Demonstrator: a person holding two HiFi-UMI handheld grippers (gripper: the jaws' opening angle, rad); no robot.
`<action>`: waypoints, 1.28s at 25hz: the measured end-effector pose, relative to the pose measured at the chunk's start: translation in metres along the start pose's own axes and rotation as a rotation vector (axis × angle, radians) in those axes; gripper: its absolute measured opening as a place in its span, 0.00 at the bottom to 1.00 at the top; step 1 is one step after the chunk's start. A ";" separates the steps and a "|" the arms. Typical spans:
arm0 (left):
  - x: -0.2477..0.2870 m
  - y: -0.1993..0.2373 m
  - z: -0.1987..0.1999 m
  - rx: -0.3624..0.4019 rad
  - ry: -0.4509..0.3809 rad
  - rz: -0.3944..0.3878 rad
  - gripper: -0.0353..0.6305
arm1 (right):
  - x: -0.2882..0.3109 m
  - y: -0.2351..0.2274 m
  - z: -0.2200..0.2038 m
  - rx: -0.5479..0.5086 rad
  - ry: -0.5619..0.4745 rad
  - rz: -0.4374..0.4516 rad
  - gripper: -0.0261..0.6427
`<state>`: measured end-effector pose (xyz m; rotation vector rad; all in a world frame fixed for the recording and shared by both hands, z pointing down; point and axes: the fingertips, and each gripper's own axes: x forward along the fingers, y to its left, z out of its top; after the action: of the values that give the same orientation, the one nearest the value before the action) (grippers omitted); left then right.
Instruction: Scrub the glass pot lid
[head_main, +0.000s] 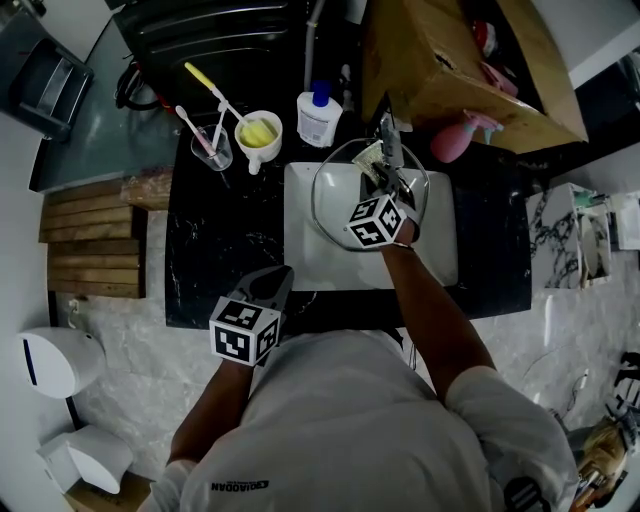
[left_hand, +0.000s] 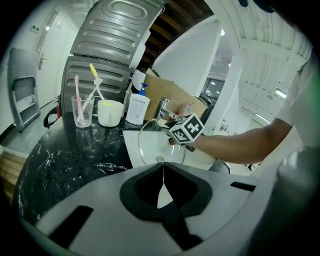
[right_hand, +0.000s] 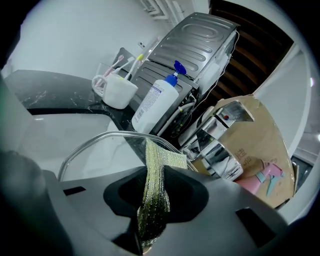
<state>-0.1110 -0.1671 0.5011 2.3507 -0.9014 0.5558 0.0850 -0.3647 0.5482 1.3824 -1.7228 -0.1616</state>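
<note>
The glass pot lid (head_main: 322, 205) stands tilted over the white sink (head_main: 440, 255); it also shows as a clear disc (left_hand: 150, 145) in the left gripper view and as a curved rim (right_hand: 95, 150) in the right gripper view. My right gripper (head_main: 385, 180) is over the lid, shut (right_hand: 155, 172) on a yellow-green scrub cloth (right_hand: 152, 200) whose free end lies against the lid's rim. My left gripper (head_main: 272, 288) hangs at the counter's front edge, short of the lid, with its jaws (left_hand: 162, 167) closed and nothing between them.
A chrome faucet (head_main: 390, 135) stands behind the sink. On the black marble counter (head_main: 215, 250) are a soap bottle (head_main: 318, 115), a white mug (head_main: 258, 132) and a glass with toothbrushes (head_main: 210, 148). A cardboard box (head_main: 450, 70) and a pink spray bottle (head_main: 455, 138) are at back right.
</note>
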 end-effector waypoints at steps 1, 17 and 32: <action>0.000 0.000 0.000 0.000 0.001 -0.002 0.08 | 0.000 0.002 0.002 -0.001 -0.004 0.004 0.18; -0.012 0.010 -0.005 -0.020 -0.015 0.005 0.08 | 0.009 0.024 0.029 -0.082 -0.022 0.059 0.18; -0.015 0.007 -0.009 -0.038 -0.032 0.015 0.08 | 0.004 0.058 0.037 -0.234 -0.066 0.141 0.19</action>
<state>-0.1279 -0.1591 0.5019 2.3263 -0.9366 0.5046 0.0176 -0.3613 0.5631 1.0927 -1.7863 -0.3225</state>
